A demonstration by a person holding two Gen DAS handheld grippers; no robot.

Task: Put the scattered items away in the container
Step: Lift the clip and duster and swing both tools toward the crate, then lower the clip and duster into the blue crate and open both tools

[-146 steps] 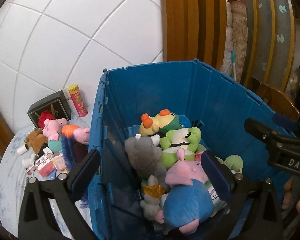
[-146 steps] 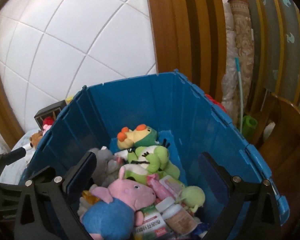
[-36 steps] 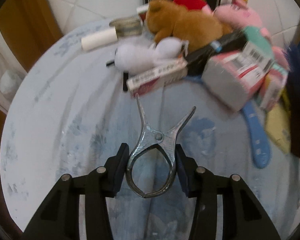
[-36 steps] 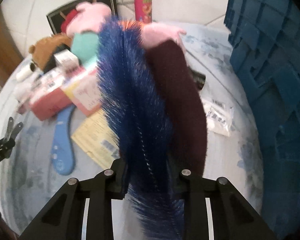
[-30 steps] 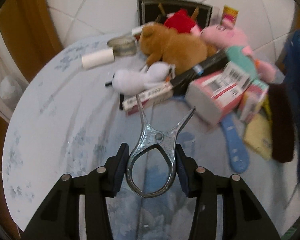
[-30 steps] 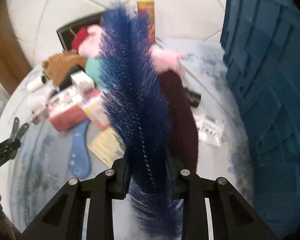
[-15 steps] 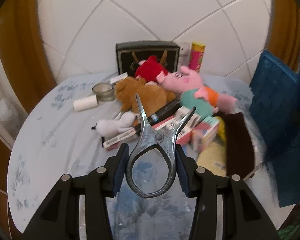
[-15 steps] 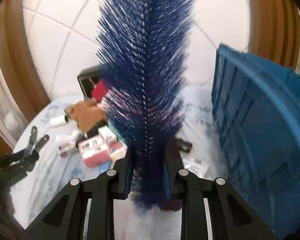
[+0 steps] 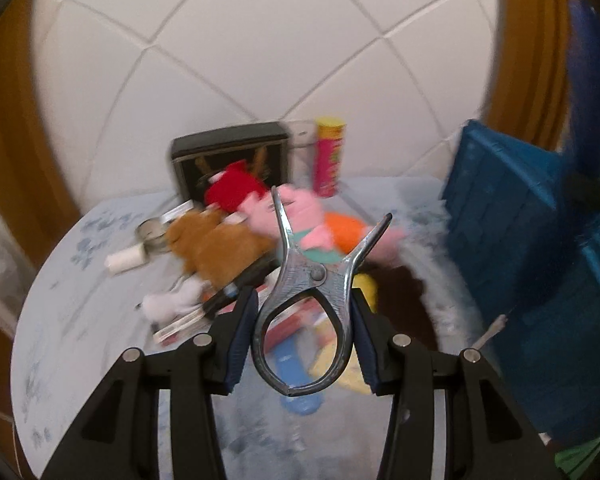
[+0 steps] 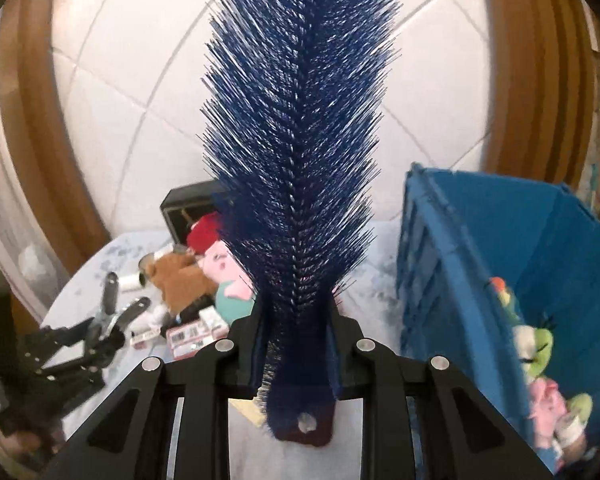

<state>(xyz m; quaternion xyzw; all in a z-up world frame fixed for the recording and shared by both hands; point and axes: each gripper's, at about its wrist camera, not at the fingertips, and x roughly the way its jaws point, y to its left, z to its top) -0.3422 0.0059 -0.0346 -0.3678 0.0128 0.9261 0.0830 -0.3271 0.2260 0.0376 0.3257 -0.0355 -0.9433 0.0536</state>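
My left gripper is shut on a large metal clamp, which stands up between the pads with its two arms spread above the table. In the right wrist view, my right gripper is shut on a dark blue bristle brush that rises upright and fills the middle of the view. The blue crate stands to the right with plush toys inside. The left gripper with the clamp shows at the lower left there. The brush and right gripper edge show blurred at the far right of the left wrist view.
On the round pale table lie a brown plush, a pink pig plush, a red plush, boxes, a blue flat tool, a dark box and a pink-yellow can. A tiled wall stands behind.
Both grippers have risen above the table with their loads. The views tilted up, so the wall and the blue crate's inside have come into sight. The grips are unchanged.
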